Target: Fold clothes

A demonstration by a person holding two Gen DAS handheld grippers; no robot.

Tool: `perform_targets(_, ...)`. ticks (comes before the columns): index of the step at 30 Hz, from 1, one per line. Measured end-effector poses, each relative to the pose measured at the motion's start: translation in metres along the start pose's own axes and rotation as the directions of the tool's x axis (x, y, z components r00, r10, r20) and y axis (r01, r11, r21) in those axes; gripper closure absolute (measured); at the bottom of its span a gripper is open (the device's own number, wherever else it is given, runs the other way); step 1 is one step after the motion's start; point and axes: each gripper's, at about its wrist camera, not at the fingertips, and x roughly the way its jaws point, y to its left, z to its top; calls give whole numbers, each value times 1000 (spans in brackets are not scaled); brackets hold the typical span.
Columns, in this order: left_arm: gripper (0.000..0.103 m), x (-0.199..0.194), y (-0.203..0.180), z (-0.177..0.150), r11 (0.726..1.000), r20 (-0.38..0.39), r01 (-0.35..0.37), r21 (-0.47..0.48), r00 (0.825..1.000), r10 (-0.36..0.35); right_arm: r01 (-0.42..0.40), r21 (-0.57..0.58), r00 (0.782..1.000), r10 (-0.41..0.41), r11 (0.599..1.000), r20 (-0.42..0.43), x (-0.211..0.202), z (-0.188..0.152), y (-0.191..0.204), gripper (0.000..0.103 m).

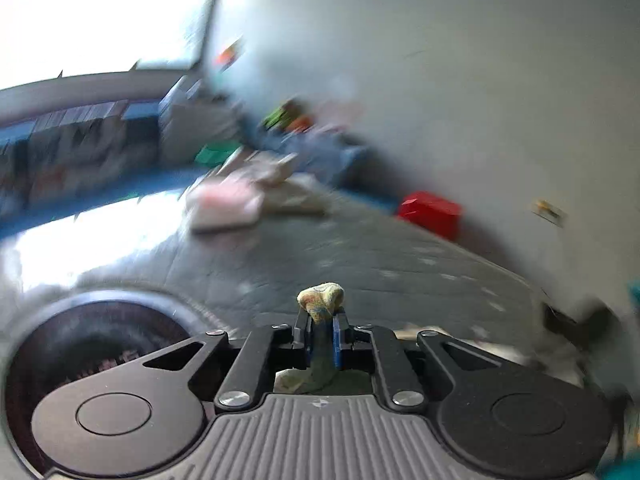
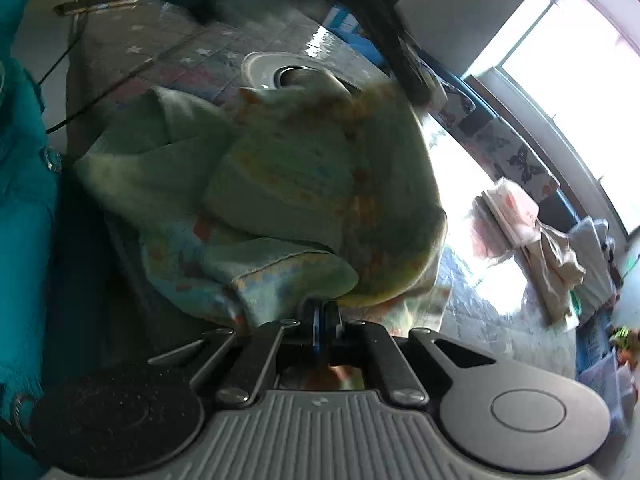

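Observation:
A pale green patterned garment (image 2: 304, 184) hangs bunched in front of the right wrist view, over a grey star-patterned mat (image 2: 188, 60). My right gripper (image 2: 322, 310) is shut on its lower hem. My left gripper (image 1: 321, 322) is shut on a small bunched tip of the same pale green cloth (image 1: 321, 299), held above the grey mat (image 1: 360, 248). The left view is blurred.
A heap of folded pink and cream clothes (image 1: 244, 196) lies at the far side of the mat, also seen in the right wrist view (image 2: 532, 224). A red box (image 1: 430, 210) sits by the wall. A round grey basin (image 2: 288, 68) lies behind the garment. A teal sleeve (image 2: 24, 184) is at left.

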Motion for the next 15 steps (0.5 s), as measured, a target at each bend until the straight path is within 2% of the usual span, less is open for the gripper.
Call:
perform_targets(2, 92, -25, -21, -16, 993, -9, 15, 117, 1000, -14, -17, 37, 1000, 17, 999, 2, -2, 1, -4, 101)
perform_targets(4, 92, -38, -38, -37, 975, -73, -2, 222, 997, 19, -45, 72, 999, 45, 996, 3, -5, 2, -8, 100)
perform_targets(5, 92, -40, -43, -47, 970, -105, -7, 244, 994, 34, -58, 88, 998, 58, 994, 3, -6, 3, -10, 100)
perform_targets(9, 91, -36, -53, -85, 963, -206, -5, 268, 976, 63, -98, 144, 995, 101, 985, -12, -8, 6, -18, 99)
perform_targets(13, 88, -29, -62, -102, 943, -210, -37, 329, 971, 111, -156, 229, 987, 159, 961, 4, -18, 12, -32, 97)
perform_targets(15, 88, -29, -60, -101, 949, -205, -39, 312, 973, 107, -198, 284, 980, 191, 938, 51, -31, 18, -47, 93)
